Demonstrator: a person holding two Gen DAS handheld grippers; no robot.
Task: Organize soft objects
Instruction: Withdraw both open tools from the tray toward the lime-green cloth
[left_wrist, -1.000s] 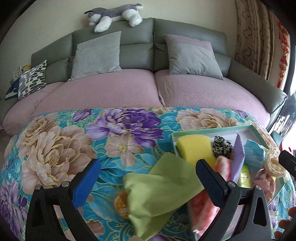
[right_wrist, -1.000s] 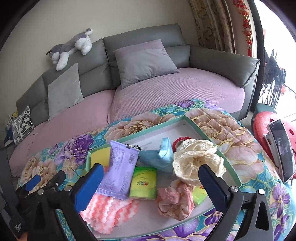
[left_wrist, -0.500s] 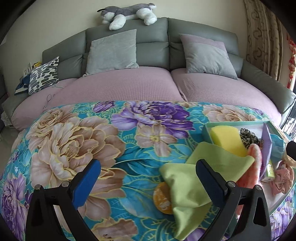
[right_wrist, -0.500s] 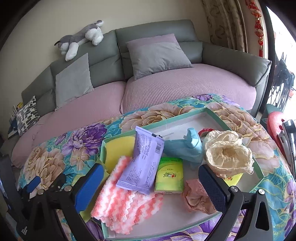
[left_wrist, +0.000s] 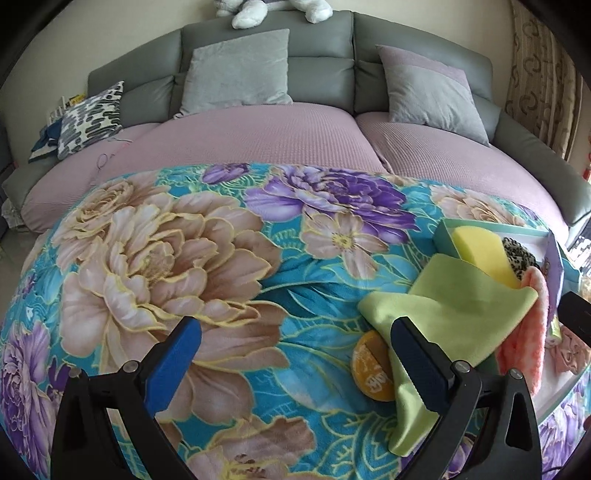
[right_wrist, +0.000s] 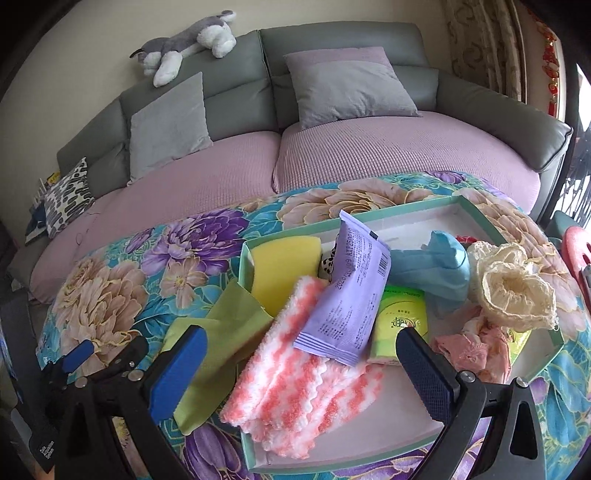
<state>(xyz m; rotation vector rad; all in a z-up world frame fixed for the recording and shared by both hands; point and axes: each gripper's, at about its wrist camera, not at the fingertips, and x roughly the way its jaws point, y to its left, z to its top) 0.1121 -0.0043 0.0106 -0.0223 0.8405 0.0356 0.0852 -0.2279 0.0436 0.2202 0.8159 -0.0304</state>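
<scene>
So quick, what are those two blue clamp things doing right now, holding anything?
Left gripper: jaws open, holding nothing, over the floral blanket.
Right gripper: jaws open, holding nothing, above the pink-and-white cloth in the tray.

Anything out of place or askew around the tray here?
Yes. The green cloth hangs over the tray's left rim onto the floral blanket, partly covering an orange disc. The pink-and-white towel also laps over the tray's left rim.
</scene>
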